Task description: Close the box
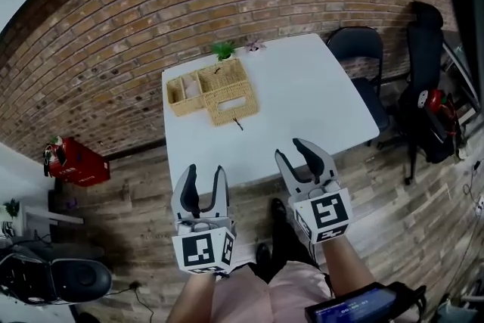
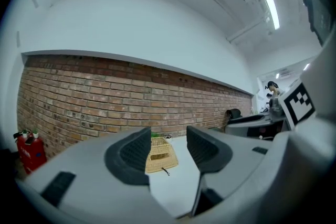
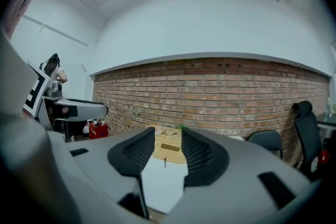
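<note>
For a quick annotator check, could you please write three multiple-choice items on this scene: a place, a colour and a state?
1. Where on the table is the wicker box? A) far left part B) near right corner C) hanging off the near edge
2. What colour is the table top? A) black B) white C) red
3. How do the left gripper and right gripper stand? A) both shut on the box B) one holds the lid C) both open, empty
Answers: 1 A, it sits left of centre, towards the brick wall; 2 B, plain white in every view; 3 C, jaws apart, nothing between them.
</note>
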The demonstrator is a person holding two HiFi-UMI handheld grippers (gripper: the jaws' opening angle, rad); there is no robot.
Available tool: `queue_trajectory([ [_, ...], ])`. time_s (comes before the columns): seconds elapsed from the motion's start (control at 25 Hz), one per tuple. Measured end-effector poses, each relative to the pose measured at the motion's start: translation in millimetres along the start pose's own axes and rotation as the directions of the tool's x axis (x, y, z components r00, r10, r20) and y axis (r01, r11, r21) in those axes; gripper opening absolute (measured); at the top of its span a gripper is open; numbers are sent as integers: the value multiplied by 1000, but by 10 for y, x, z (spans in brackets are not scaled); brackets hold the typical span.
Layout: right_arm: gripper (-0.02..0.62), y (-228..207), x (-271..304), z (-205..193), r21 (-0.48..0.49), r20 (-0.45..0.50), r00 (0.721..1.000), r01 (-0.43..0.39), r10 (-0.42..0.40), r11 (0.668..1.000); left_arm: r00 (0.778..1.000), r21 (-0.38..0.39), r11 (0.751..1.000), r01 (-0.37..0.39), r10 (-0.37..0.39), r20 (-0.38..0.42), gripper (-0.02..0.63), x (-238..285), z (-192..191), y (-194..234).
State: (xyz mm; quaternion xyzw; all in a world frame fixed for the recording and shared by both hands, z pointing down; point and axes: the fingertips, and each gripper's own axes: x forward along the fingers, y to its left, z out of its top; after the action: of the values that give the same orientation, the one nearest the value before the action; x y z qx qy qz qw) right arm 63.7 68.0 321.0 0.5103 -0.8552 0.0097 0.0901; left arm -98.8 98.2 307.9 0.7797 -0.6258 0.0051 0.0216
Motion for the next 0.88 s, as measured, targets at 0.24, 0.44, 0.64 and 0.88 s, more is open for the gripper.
queue_trajectory([
  [0.24,163,-309,473,-305,48,-52,998,-37,39,998,998,14,1000,-20,20,-63,219,484,-239,37],
  [0.44,163,-616,933,-365,66,-60,994,-82,86,994,995,31,998,-53,56,-84,219,951,-298,67],
  [0.64,163,-877,1333,-230,66,-39,989,-139,142,988,992,49,993,-105,108,-72,219,1354,-160,92],
  [0.88,163,-1070,1668,-40,47,-7,980,-201,201,979,987,64,986,-155,158,-38,219,1629,41,117],
])
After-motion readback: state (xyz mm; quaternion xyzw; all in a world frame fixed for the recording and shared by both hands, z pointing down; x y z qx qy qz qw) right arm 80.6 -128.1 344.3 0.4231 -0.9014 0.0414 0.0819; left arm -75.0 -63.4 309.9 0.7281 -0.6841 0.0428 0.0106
